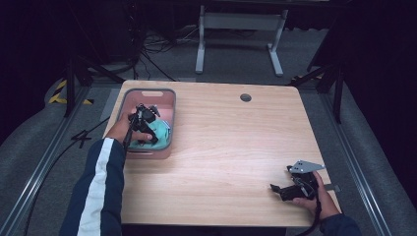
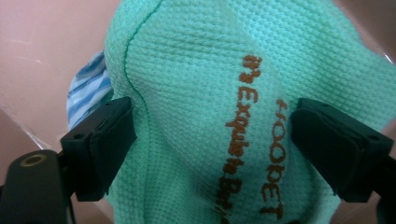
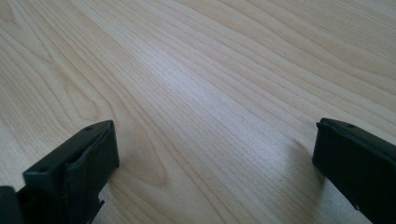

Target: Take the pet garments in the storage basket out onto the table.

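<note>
A mint-green waffle-knit cloth with orange lettering is lying bunched in the pink bin at the table's left rear, over one blue-striped cloth. The left gripper is straddling it, jaws wide. The right gripper is hovering open over bare wood, holding nothing.

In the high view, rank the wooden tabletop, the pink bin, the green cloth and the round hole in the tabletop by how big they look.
1. Wooden tabletop, by far the largest.
2. Pink bin.
3. Green cloth inside the bin, though the left gripper covers part of it.
4. Round hole, the smallest.
</note>
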Demonstrator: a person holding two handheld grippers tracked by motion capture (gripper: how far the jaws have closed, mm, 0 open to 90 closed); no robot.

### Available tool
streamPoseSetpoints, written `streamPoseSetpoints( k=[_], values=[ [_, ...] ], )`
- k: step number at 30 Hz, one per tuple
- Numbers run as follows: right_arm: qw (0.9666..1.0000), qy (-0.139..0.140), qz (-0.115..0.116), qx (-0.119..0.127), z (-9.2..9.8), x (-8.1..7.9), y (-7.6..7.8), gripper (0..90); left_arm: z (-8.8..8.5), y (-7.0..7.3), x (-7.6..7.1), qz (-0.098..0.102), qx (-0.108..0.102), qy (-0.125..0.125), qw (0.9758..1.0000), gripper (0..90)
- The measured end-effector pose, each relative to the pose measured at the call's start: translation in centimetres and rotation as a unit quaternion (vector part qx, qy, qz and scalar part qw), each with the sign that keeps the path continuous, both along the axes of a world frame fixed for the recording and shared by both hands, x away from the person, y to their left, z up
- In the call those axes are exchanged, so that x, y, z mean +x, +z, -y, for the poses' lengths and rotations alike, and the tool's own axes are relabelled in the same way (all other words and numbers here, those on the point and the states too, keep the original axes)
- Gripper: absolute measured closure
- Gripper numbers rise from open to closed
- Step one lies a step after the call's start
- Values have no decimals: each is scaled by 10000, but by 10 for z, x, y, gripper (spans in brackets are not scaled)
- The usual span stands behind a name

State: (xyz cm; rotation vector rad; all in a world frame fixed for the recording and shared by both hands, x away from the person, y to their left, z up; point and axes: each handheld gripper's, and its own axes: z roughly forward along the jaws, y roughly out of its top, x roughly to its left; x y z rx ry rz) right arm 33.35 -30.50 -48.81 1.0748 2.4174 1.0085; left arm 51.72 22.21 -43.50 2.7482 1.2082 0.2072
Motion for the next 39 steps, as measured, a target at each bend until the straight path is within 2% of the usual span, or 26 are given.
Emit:
streamPoseSetpoints(
  k=[3, 7, 10, 12, 14, 16, 19, 22, 26, 29, 31, 32, 34, 37, 39],
  values=[
    [10000, 0, 0, -1, 0, 0, 0, 6, -1, -2, 3, -145, -66, 152, 9998, 107],
    [10000, 1, 0, -1, 0, 0, 0, 6, -1, -2, 5, -221, -67, 151, 9996, 121],
    [10000, 1, 0, 0, 0, 0, 0, 6, -2, -3, 4, -296, -176, 234, 9991, 145],
    [10000, 2, -1, -2, 0, 0, 0, 6, 0, -1, 4, -319, -157, 223, 9991, 174],
    [10000, 2, -2, 4, 0, 0, 0, 6, 2, 1, 2, -357, -147, 152, 9991, 255],
    [10000, 2, -2, 5, 0, 0, 0, 6, 2, 3, 2, -331, -152, 88, 9993, 342],
    [10000, 2, -3, 5, 0, 0, 0, 6, 1, 5, 2, -254, -184, 160, 9994, 501],
    [10000, 3, -3, 7, 0, 0, 0, 6, 0, 5, 3, -215, -194, 236, 9993, 563],
    [10000, 3, -2, 7, 0, 0, 0, 6, 4, 7, 3, -113, -92, 286, 9995, 655],
    [10000, 2, -1, 7, 0, 0, 0, 6, 6, 8, 0, 14, -43, 256, 9997, 692],
    [10000, 2, -2, 8, 0, 0, 0, 5, 4, 9, -1, 103, -197, 241, 9995, 724],
    [10000, 2, -2, 7, 0, 0, 0, 6, 4, 9, -3, 165, -249, 323, 9990, 732],
    [10000, 3, -1, 7, 0, 0, 0, 6, 4, 12, -5, 287, -219, 330, 9988, 746],
    [10000, 3, -1, 7, 0, 0, 0, 6, 4, 17, -10, 418, -365, 298, 9980, 760],
    [10000, 3, -1, 6, 0, 0, 0, 6, 5, 23, -13, 496, -276, 233, 9981, 765]
  ],
)
